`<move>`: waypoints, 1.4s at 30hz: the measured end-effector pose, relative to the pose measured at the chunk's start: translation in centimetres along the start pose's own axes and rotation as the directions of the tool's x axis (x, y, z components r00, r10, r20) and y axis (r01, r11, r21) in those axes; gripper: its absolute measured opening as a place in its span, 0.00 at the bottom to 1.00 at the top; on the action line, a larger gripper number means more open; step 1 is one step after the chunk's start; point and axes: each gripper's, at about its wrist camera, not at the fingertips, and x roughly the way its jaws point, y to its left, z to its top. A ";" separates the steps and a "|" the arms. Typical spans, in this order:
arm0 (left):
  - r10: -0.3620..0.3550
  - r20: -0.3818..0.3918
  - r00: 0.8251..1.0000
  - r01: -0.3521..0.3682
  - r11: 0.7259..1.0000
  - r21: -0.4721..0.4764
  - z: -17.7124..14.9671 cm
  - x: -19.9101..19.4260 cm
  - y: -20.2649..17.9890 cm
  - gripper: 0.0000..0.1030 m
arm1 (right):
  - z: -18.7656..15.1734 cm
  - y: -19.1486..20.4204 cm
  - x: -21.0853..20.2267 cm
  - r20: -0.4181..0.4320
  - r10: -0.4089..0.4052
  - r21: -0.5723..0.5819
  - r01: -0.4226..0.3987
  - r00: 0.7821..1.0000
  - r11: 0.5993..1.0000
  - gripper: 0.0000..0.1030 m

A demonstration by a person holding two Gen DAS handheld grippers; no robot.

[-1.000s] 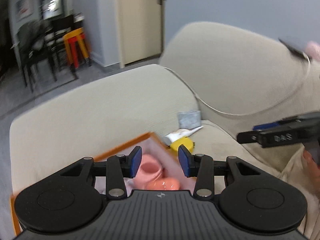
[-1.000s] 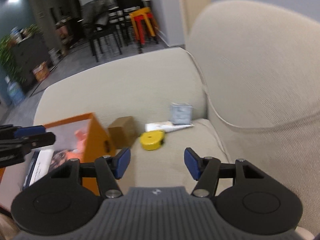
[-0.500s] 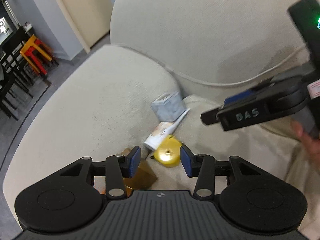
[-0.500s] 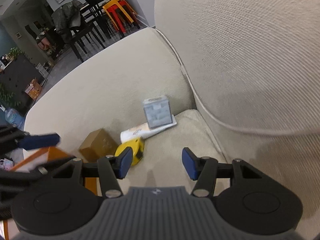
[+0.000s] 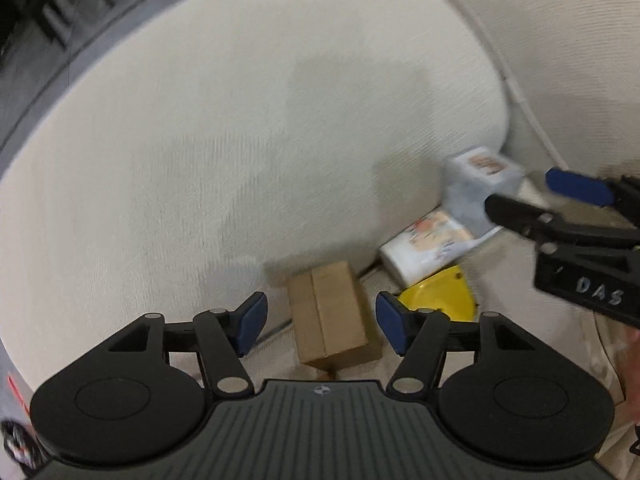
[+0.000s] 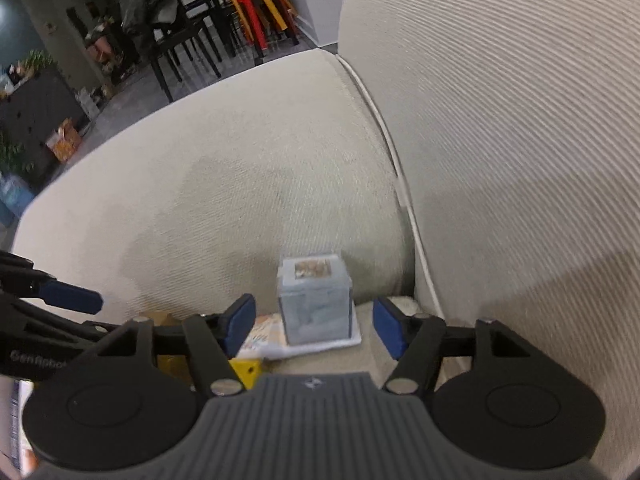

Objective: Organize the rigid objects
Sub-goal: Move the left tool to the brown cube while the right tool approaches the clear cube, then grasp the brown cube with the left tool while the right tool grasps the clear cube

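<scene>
L wrist cam steep down, R cam shallower, both near, share pale cube [image 5: 482,188] [image 6: 314,300]

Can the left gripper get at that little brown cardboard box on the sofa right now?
Probably yes. The left gripper points down at the brown box, which lies framed between its opening jaws, untouched. Nothing covers the box; the yellow tape measure sits beside it.

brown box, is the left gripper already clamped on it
No, the left gripper straddles the brown box with jaws opening and clear gaps on both sides.
</scene>
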 end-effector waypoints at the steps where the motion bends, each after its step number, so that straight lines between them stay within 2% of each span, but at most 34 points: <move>1: -0.011 -0.017 1.000 0.011 1.000 -0.012 0.1 0.4 -0.1 0.71 | 0.2 -0.2 0.4 -0.008 0.003 0.000 -0.003 1.000 1.000 0.69; 3: -0.043 -0.040 0.998 0.042 0.999 -0.031 0.2 1.1 0.2 0.72 | 0.5 -0.5 1.4 -0.025 0.014 0.003 -0.014 1.000 1.000 0.69; 8: -0.029 -0.063 0.998 0.028 0.999 -0.018 0.6 2.6 -0.3 0.71 | 1.0 -0.7 2.7 -0.034 0.041 0.018 -0.041 0.999 0.999 0.58; 11: -0.027 -0.069 0.997 0.026 0.999 -0.019 0.6 3.2 -0.3 0.67 | 1.1 -1.0 3.3 -0.040 0.041 0.020 -0.040 0.998 0.999 0.54; 14: -0.028 -0.069 0.997 0.027 0.999 -0.023 0.6 3.7 -0.6 0.61 | 1.2 -1.6 3.7 -0.072 0.093 0.078 -0.087 0.993 0.993 0.48; 18: -0.027 -0.054 0.998 0.025 0.999 -0.035 -0.2 3.5 -0.4 0.57 | 1.1 -1.6 3.3 -0.061 0.072 0.067 -0.068 0.996 0.995 0.47; 25: -0.032 0.024 0.999 0.033 0.999 -0.042 -1.9 2.1 -0.5 0.53 | 0.4 -0.2 1.8 -0.009 0.050 -0.036 -0.051 0.999 0.998 0.47; 31: -0.054 0.124 0.991 0.061 0.997 -0.053 -3.2 -0.7 -1.0 0.52 | -0.7 1.1 0.3 0.023 0.075 -0.112 -0.072 0.997 0.991 0.46; 37: -0.069 0.237 0.969 0.087 0.994 -0.064 -4.6 -5.2 -1.3 0.51 | -1.6 1.1 -1.4 0.042 0.079 -0.069 -0.076 0.996 0.995 0.46; 42: -0.090 0.323 0.942 0.117 0.991 -0.064 -6.3 -9.4 -0.9 0.51 | -3.0 2.6 -4.2 0.101 0.088 -0.118 -0.076 0.991 0.990 0.46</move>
